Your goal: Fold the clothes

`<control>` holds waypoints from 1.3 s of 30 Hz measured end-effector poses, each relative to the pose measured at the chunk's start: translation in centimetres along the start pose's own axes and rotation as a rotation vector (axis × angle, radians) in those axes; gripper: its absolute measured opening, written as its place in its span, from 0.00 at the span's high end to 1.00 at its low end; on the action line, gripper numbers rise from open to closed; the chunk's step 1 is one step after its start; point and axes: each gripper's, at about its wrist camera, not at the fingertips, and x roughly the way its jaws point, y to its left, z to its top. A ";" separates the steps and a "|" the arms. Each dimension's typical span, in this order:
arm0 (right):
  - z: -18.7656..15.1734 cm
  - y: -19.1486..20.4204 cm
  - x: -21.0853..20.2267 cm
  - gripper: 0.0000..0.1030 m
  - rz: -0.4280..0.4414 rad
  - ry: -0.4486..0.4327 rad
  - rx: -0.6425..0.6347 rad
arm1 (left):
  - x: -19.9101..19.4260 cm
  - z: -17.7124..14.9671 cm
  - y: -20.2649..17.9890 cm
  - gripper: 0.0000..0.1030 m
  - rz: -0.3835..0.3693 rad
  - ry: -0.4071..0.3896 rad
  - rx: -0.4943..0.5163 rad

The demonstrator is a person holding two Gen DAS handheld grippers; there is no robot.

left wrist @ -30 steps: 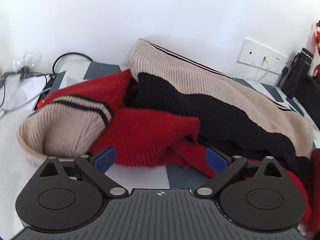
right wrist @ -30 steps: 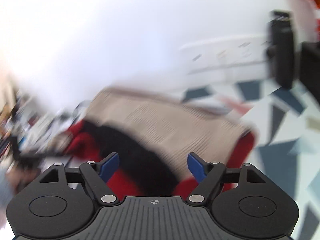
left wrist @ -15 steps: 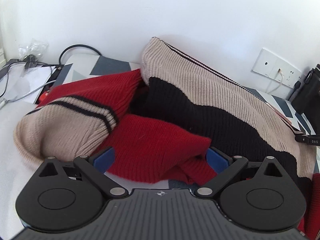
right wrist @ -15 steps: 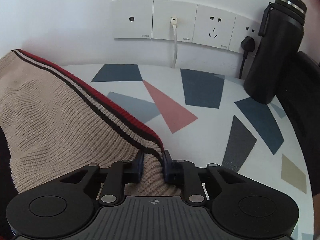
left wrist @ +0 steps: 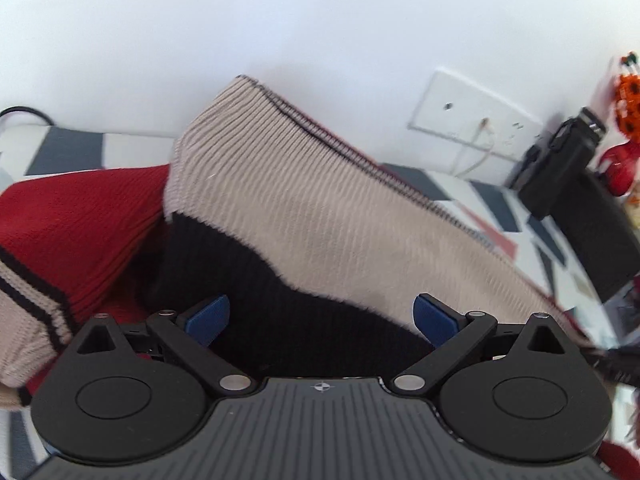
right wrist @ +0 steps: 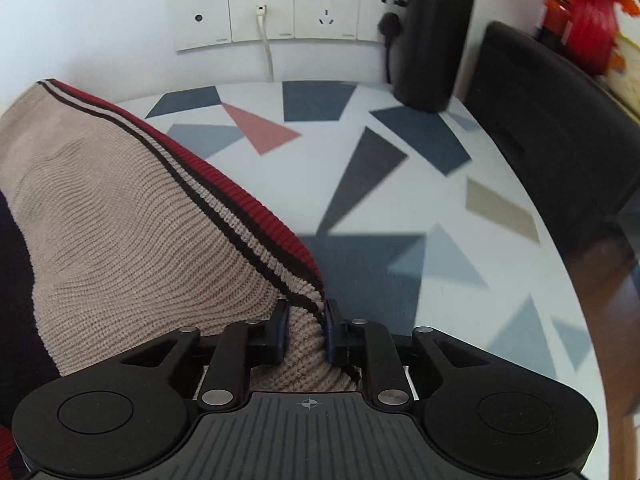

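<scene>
Since half a second ago our left gripper [left wrist: 322, 318] has closed in on the sweater [left wrist: 304, 208], whose beige and black body now fills the space ahead of it. From the left wrist we see the blue pads [left wrist: 208, 318] spread wide, holding nothing, with the black band of the knit lying between and just beyond them. The sweater's striped hem runs as a long ridge from upper left, near the wall, down to the right edge of the table [left wrist: 496, 200]. A red sleeve [left wrist: 76, 220] with a beige cuff lies at the left.

From the right wrist, our right gripper [right wrist: 304, 334] has its fingers pinched tight on the beige knit right at the striped hem corner of the sweater [right wrist: 132, 232]. The fabric stretches away from the grip to the left and back, its red and black edge slanting toward the far left of the table [right wrist: 400, 208]. A black bottle [right wrist: 434, 32] stands at the far edge below the wall sockets [right wrist: 280, 12], well apart from the sweater; we cannot tell what it holds.
</scene>
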 end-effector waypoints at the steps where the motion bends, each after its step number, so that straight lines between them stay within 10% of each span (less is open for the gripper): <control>1: -0.6 0.0 -0.6 0.69 -0.001 -0.013 0.010 | -0.5 -0.2 -0.4 0.02 -0.013 -0.003 0.016; 4: -2.0 0.4 -2.7 0.39 -0.050 -0.045 0.039 | -2.2 -1.4 -0.8 0.02 -0.033 0.004 0.056; 18: -12.1 2.5 -14.0 0.16 0.130 0.082 0.041 | -11.9 -10.5 6.1 0.01 -0.056 0.053 -0.017; 21: -13.6 4.9 -13.5 0.35 0.196 0.161 -0.009 | -13.0 -12.3 7.3 0.01 -0.040 0.077 -0.018; 23: -14.0 6.7 -12.8 0.80 0.257 0.213 -0.039 | -13.8 -13.1 8.0 0.01 -0.023 0.082 -0.019; 39: -1.2 22.5 -5.9 0.87 0.587 0.196 -0.125 | -21.2 -11.8 14.7 0.01 0.124 -0.086 -0.217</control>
